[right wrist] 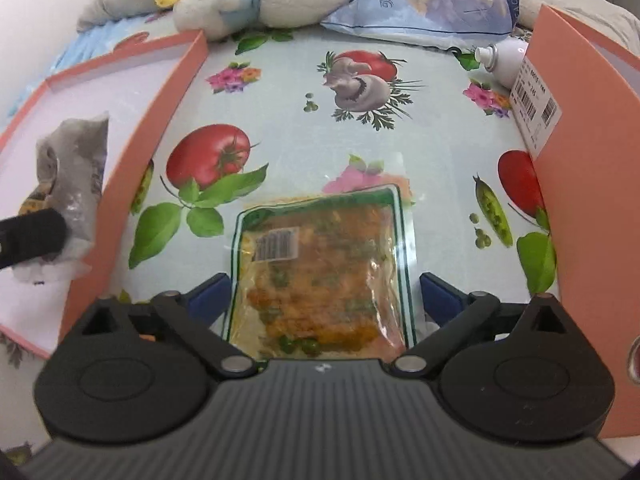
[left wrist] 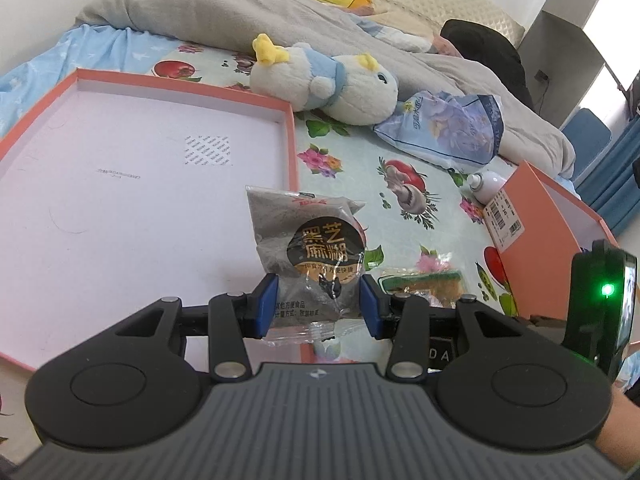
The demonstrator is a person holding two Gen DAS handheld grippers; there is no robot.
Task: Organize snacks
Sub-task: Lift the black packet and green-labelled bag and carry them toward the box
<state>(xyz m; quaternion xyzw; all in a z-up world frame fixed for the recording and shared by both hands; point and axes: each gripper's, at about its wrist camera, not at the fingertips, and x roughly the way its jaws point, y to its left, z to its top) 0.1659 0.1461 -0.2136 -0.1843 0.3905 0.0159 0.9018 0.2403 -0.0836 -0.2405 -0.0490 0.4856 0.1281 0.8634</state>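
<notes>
My left gripper (left wrist: 318,300) is shut on a grey black-sesame packet (left wrist: 308,232), held up over the right rim of the shallow pink tray (left wrist: 120,160). The right wrist view shows that same packet (right wrist: 76,156) at the far left, above the tray's wall (right wrist: 160,128). My right gripper (right wrist: 324,292) is open and points down at a clear snack packet with orange and green filling (right wrist: 320,248). This packet lies flat on the flowered cloth, with one blue pad on each side of its long edges. The left wrist view shows only its top edge (left wrist: 424,280).
A second pink box (right wrist: 592,200) with barcode labels stands on the right. Behind it lie a white spray bottle (left wrist: 486,186), a blue tissue pack (left wrist: 444,128) and a plush toy (left wrist: 324,76). A grey blanket (left wrist: 224,16) covers the far part of the bed.
</notes>
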